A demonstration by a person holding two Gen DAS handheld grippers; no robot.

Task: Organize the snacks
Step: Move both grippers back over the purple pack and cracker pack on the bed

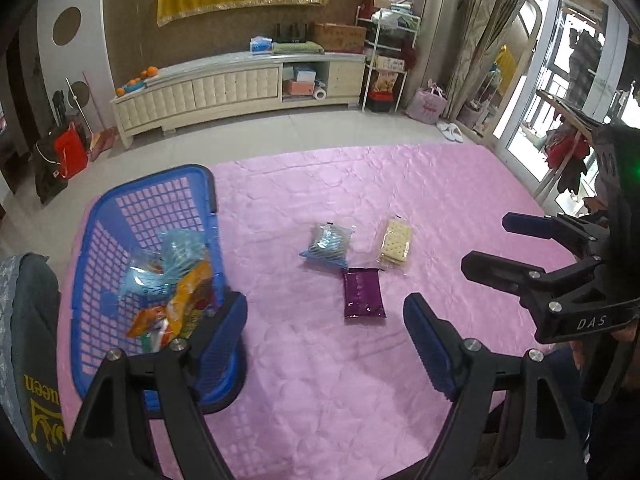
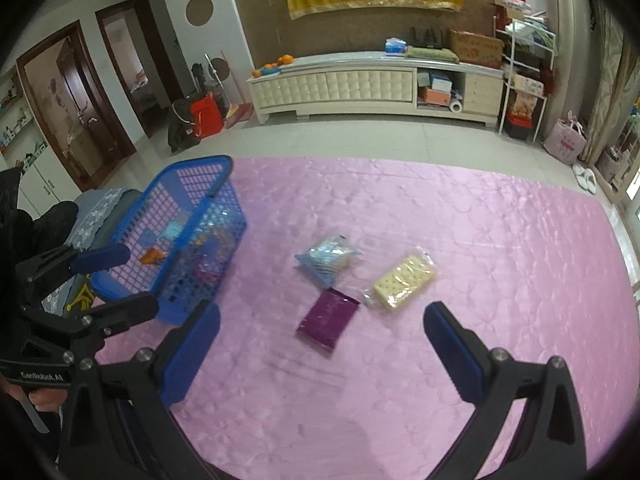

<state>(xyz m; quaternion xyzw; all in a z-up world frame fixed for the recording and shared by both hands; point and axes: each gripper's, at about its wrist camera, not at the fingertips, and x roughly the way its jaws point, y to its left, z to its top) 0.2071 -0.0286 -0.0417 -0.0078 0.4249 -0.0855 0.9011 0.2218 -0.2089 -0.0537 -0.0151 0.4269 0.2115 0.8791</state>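
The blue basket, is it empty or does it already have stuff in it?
Partly filled: the blue basket already holds several snack packets heaped against its mesh wall.

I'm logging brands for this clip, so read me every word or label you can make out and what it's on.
"DAS": white letters on the right gripper body.
"GenRobot.AI": on the left gripper body.
"ueen": gold letters, cut off, on the grey cloth beside the blue basket.
Print on the snack packets and distant boxes: too blurred to read.
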